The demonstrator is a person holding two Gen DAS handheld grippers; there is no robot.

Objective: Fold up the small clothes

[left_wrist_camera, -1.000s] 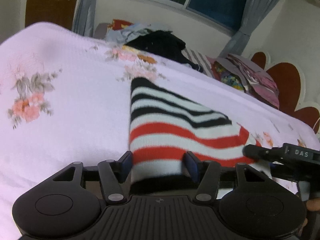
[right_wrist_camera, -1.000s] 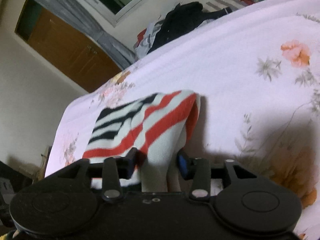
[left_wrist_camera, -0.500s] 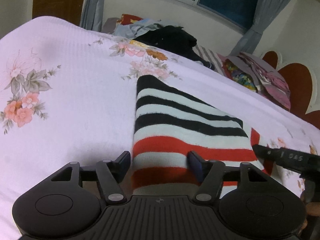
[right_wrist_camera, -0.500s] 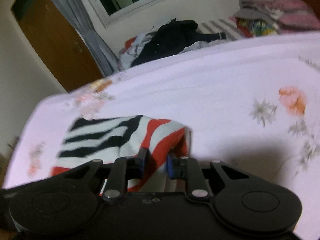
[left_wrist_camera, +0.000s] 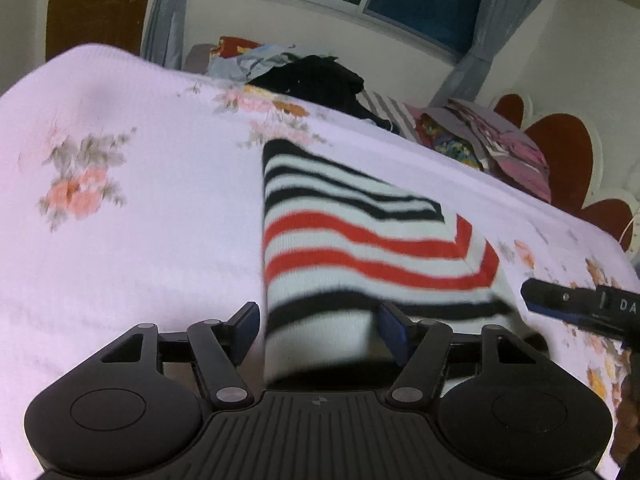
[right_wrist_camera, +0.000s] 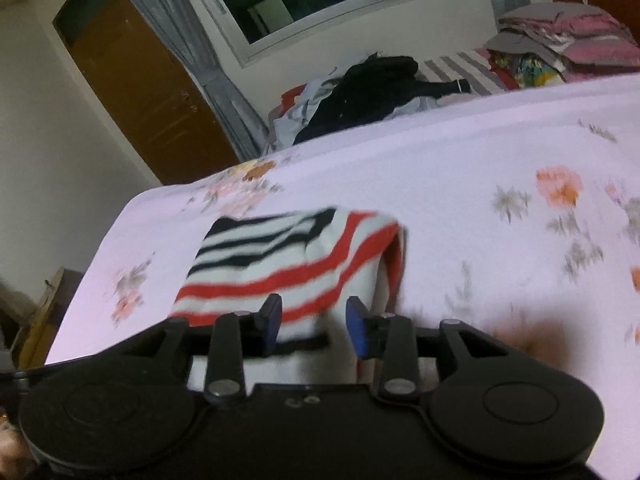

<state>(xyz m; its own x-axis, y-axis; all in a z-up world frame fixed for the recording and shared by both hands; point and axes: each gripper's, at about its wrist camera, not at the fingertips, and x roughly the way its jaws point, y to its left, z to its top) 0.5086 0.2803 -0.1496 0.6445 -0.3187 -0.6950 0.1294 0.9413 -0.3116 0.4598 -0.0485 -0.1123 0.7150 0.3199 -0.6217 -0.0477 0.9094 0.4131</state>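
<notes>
A small knit garment [left_wrist_camera: 360, 248] with black, white and red stripes lies folded on the pale floral bedspread [left_wrist_camera: 132, 220]. Its near edge sits between the fingers of my left gripper [left_wrist_camera: 318, 330], whose jaws stand wide apart and do not pinch it. The garment also shows in the right wrist view [right_wrist_camera: 296, 256], with its near right corner between the fingers of my right gripper [right_wrist_camera: 314, 324], which are open. The right gripper's tip [left_wrist_camera: 576, 306] shows at the right edge of the left wrist view.
A heap of dark and light clothes [left_wrist_camera: 308, 76] lies at the far side of the bed. Folded pink and patterned items [right_wrist_camera: 560, 44] are stacked at the far right near a red headboard [left_wrist_camera: 560, 148]. A window and wooden door [right_wrist_camera: 148, 88] stand behind.
The right gripper's jaws have opened from a narrow gap to a wider one. The garment's near edge has settled lower, with a black stripe now showing at the left gripper.
</notes>
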